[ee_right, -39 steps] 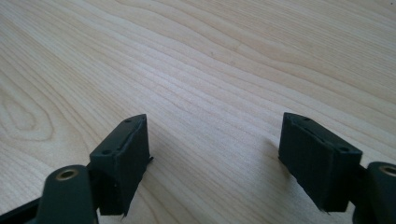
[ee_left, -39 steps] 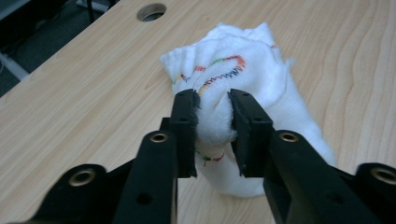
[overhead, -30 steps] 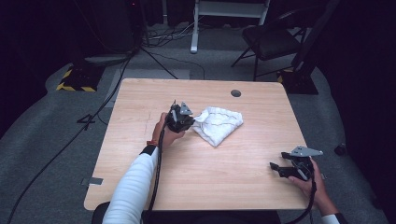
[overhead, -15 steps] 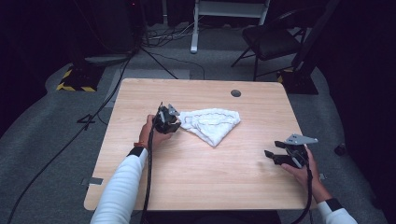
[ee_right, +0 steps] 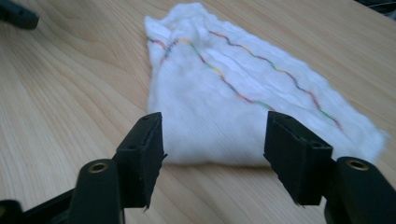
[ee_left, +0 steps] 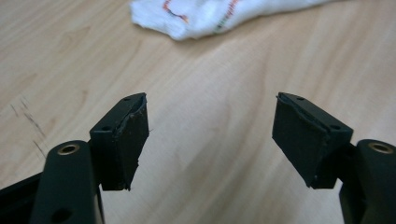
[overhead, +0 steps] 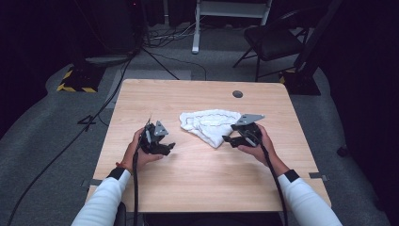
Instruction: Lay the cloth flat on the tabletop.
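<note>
Closing in from the near right, the right gripper (overhead: 234, 138) has its jaws spread with nothing between them, and they have just been narrowing as the white cloth (overhead: 210, 125) fills the gap ahead; its pads are not yet on the fabric. In the right gripper view the cloth (ee_right: 243, 105) lies just beyond the jaw tips, its folded near edge facing them. The cloth sits mid-table, bunched, its long axis running across the table from left to right. The left gripper (overhead: 164, 146) stands apart to the cloth's left, jaws just opened wide and empty, over bare wood (ee_left: 205, 116), so the right hand looks nearer. Open tabletop (overhead: 197, 183) lies on the near side, with the far edge well off
</note>
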Action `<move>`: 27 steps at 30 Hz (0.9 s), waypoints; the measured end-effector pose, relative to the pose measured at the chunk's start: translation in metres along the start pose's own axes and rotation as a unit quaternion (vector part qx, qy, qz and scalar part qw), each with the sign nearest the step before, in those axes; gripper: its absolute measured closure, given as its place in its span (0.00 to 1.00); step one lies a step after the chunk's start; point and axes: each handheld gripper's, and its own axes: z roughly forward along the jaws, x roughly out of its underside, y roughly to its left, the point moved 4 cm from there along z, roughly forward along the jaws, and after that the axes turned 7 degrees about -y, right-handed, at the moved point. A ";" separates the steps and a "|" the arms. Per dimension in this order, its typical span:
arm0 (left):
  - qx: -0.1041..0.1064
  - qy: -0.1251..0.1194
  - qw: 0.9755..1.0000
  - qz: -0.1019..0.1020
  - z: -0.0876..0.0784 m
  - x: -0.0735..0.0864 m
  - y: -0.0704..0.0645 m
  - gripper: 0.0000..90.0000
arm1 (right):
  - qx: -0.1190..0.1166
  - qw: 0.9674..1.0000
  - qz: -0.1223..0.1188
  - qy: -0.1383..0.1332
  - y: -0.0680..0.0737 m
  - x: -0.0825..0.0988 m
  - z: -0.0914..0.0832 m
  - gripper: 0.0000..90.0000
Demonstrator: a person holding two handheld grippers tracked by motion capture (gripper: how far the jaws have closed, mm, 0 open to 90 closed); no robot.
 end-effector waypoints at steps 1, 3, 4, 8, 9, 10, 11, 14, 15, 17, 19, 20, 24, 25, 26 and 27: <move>0.009 0.005 1.000 -0.001 -0.003 0.005 -0.003 0.28 | -0.004 1.000 0.003 0.000 0.002 -0.002 0.005 0.44; 0.010 0.007 1.000 0.009 -0.006 0.011 -0.009 0.27 | -0.010 1.000 -0.002 0.003 0.006 -0.005 0.019 0.46; 0.020 0.014 1.000 0.010 -0.007 0.014 -0.012 0.27 | -0.014 1.000 -0.004 0.004 0.008 -0.007 0.024 0.47; 0.054 0.020 0.998 -0.025 -0.009 0.020 -0.014 0.24 | -0.017 0.999 -0.024 0.028 0.020 -0.006 0.044 0.56; 0.047 0.015 0.999 -0.020 -0.010 0.021 -0.015 0.24 | -0.010 0.998 -0.038 0.041 0.024 -0.005 0.052 0.61; 0.040 0.013 0.999 -0.009 -0.010 0.023 -0.017 0.24 | -0.006 0.998 -0.042 0.043 0.025 -0.005 0.055 0.64; 0.040 0.019 0.999 -0.001 -0.010 0.025 -0.018 0.24 | -0.006 0.998 -0.042 0.043 0.025 -0.005 0.055 0.64; 0.048 0.029 0.998 0.003 -0.007 0.030 -0.023 0.24 | -0.007 0.999 -0.034 0.038 0.021 -0.004 0.059 0.77; 0.044 0.032 0.998 0.003 -0.006 0.031 -0.024 0.24 | -0.006 0.999 -0.035 0.038 0.020 -0.003 0.059 0.82; 0.042 0.029 0.999 0.000 -0.005 0.032 -0.024 0.23 | -0.002 0.998 -0.045 0.039 0.018 -0.003 0.058 0.88; 0.042 0.025 0.999 -0.005 -0.004 0.032 -0.024 0.22 | 0.000 0.998 -0.047 0.036 0.016 -0.003 0.054 0.92; 0.043 0.024 0.999 -0.008 -0.004 0.033 -0.024 0.22 | 0.000 0.998 -0.046 0.033 0.015 -0.004 0.052 0.93; 0.043 0.026 0.998 -0.023 -0.003 0.035 -0.021 0.20 | 0.007 0.999 -0.036 0.013 0.011 -0.004 0.035 0.93; 0.042 0.027 0.998 -0.031 -0.002 0.035 -0.021 0.18 | 0.005 0.999 -0.038 0.009 0.011 -0.003 0.031 0.93; 0.044 0.029 0.998 -0.035 -0.002 0.035 -0.020 0.17 | 0.007 0.999 -0.039 0.008 0.011 -0.001 0.025 0.93; 0.046 0.028 0.998 -0.039 -0.002 0.035 -0.020 0.17 | 0.008 0.999 -0.040 0.006 0.011 0.000 0.021 0.94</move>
